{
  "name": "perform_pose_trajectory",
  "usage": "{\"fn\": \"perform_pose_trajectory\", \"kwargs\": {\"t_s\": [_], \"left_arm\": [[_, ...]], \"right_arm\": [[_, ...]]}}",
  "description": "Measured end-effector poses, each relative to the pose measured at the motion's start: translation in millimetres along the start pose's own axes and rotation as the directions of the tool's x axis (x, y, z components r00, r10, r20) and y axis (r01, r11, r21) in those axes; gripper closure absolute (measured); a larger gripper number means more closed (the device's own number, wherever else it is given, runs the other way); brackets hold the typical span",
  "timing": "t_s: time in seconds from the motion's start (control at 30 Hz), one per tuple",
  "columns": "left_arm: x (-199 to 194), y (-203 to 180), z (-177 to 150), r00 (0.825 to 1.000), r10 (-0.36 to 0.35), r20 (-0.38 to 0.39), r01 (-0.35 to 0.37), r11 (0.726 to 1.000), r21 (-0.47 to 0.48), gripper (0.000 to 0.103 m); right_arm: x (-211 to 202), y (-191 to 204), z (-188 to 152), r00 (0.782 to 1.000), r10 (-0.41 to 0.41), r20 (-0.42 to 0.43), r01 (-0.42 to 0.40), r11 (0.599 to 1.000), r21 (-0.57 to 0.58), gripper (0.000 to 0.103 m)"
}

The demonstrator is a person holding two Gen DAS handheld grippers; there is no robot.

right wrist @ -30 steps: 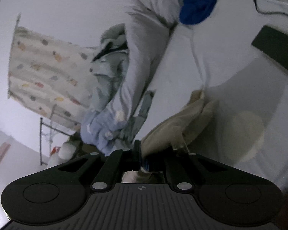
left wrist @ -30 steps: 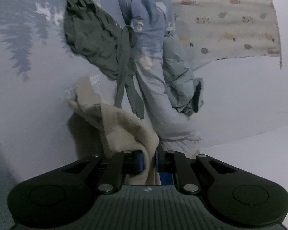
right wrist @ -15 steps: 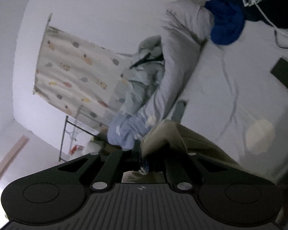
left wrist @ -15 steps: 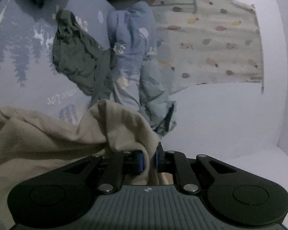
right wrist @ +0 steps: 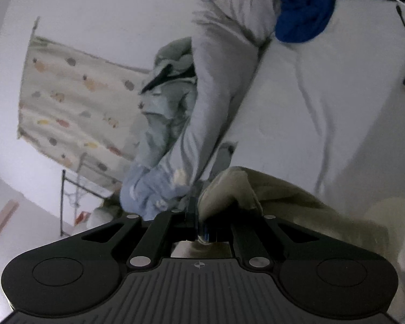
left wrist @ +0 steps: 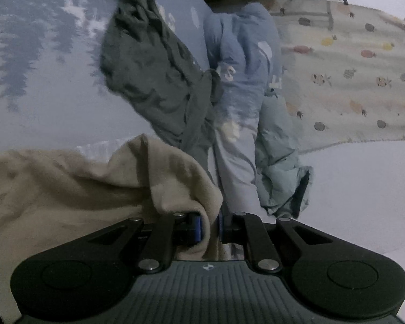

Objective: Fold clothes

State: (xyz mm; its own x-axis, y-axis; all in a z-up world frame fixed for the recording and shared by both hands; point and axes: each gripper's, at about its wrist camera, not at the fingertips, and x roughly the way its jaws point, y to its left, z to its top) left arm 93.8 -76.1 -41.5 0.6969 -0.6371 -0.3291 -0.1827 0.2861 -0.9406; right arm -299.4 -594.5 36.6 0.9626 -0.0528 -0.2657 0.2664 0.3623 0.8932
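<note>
Covering bed, tree-print sheet [left wrist: 40, 102], fruit-print cloth [left wrist: 351, 81]

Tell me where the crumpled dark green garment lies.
Left wrist view, upper middle: the crumpled dark green garment lies on the bed, left of the light blue clothes, beyond the beige cloth.

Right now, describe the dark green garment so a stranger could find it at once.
Start at the grey-blue sheet printed with pine trees. The dark green garment lies crumpled on it, left of the light blue clothes and beyond the beige cloth. It is the only dark, plain piece in that row.
</note>
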Motion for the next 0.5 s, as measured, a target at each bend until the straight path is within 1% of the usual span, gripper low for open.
{"fn": "perform_pose_trajectory", "kwargs": {"t_s": [0.13, 0.2, 0.27, 0.33, 0.37, 0.43, 0.5], "left_arm": [[34.7, -11.9, 14.5, 1.000, 0.021, -0.015, -0.021, 1.000, 0.022, 0.089], [54.0, -12.8, 20.3, 0.998, 0.051, -0.024, -0.051, 0.999, 0.008, 0.089], [83.3, -8.5, 25.7, 0.995, 0.102, -0.023, -0.101, 0.995, 0.022, 0.089], [115.4, 5.6, 30.6, 0.987, 0.159, -0.028, -0.159, 0.987, -0.001, 0.089], [122.9, 13.3, 31.3, 0.983, 0.178, -0.040, -0.178, 0.984, -0.005, 0.089], [148.1, 26.4, 34.6, 0.971, 0.236, -0.038, -0.237, 0.971, -0.013, 0.089], [164.2, 37.1, 37.4, 0.965, 0.259, -0.050, -0.260, 0.965, -0.020, 0.088]], "right_arm": [[38.9, -9.3, 19.6, 1.000, -0.030, 0.005, 0.030, 1.000, 0.008, 0.098], [64.1, -18.6, 27.2, 0.998, -0.057, -0.005, 0.057, 0.998, 0.021, 0.098], [94.0, -32.0, 34.4, 0.994, -0.102, -0.037, 0.104, 0.994, 0.046, 0.098], [126.0, -50.7, 40.1, 0.985, -0.159, -0.071, 0.164, 0.985, 0.063, 0.098], [140.1, -59.7, 41.5, 0.980, -0.183, -0.083, 0.188, 0.980, 0.070, 0.098], [166.6, -77.4, 43.9, 0.968, -0.225, -0.108, 0.235, 0.969, 0.082, 0.098], [185.3, -94.1, 44.6, 0.958, -0.252, -0.136, 0.265, 0.960, 0.092, 0.098]]}}
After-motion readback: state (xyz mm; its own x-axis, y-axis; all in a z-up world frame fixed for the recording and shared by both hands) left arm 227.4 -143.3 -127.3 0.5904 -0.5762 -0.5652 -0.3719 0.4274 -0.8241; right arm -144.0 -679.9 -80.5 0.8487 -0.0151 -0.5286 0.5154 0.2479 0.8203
